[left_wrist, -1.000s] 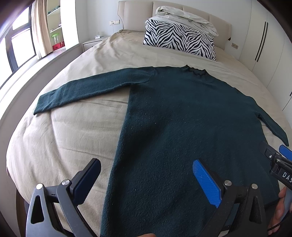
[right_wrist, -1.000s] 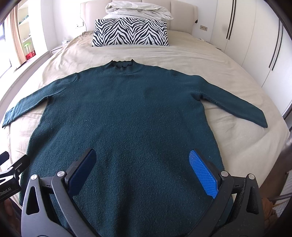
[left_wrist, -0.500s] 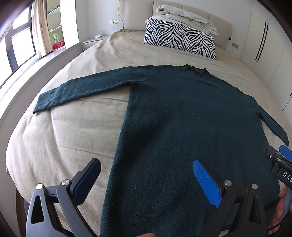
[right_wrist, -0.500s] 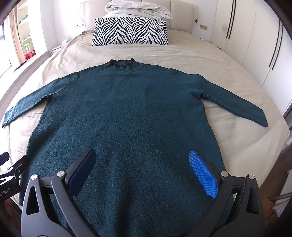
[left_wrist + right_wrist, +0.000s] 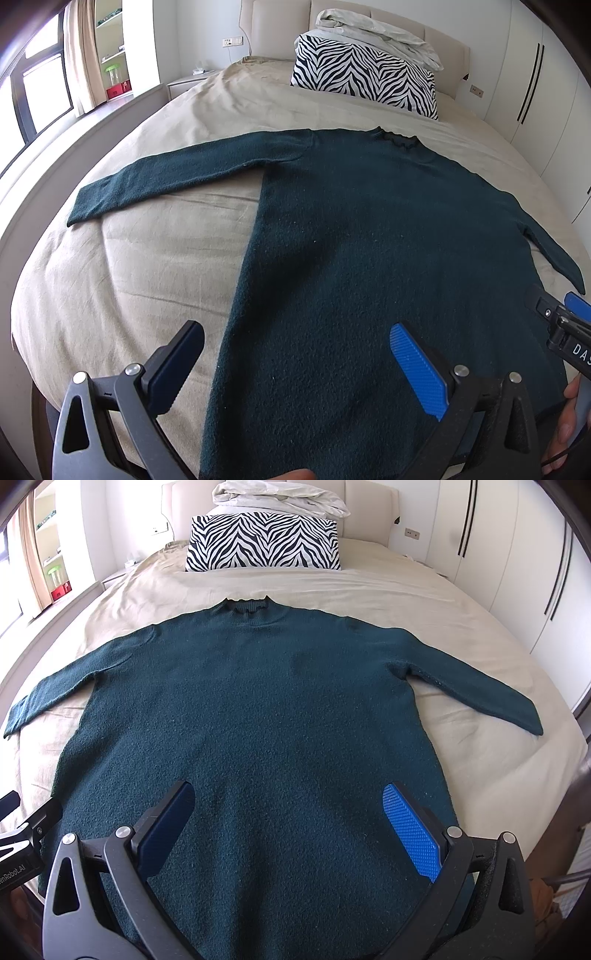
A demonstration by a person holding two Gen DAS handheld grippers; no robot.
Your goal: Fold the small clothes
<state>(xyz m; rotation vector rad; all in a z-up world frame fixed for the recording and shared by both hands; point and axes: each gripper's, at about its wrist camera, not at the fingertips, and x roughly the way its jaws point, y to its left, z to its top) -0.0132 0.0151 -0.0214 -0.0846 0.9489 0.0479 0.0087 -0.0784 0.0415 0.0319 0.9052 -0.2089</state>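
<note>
Left wrist view: left gripper (image 5: pixel 295 350) spread wide, holding nothing, above the sweater's (image 5: pixel 369 240) lower left edge; sweater flat on the bed (image 5: pixel 129 277).

Right wrist view: right gripper (image 5: pixel 288 812) wide, nothing held, over the hem; sleeves out, zebra pillow (image 5: pixel 264 541) beyond the collar.

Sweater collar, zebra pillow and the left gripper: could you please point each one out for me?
sweater collar (image 5: pixel 248 607), right wrist view, on the ribbed neck band.
zebra pillow (image 5: pixel 263 541), right wrist view, on the middle of its striped face.
left gripper (image 5: pixel 295 360), left wrist view, midway between its open fingertips.
</note>
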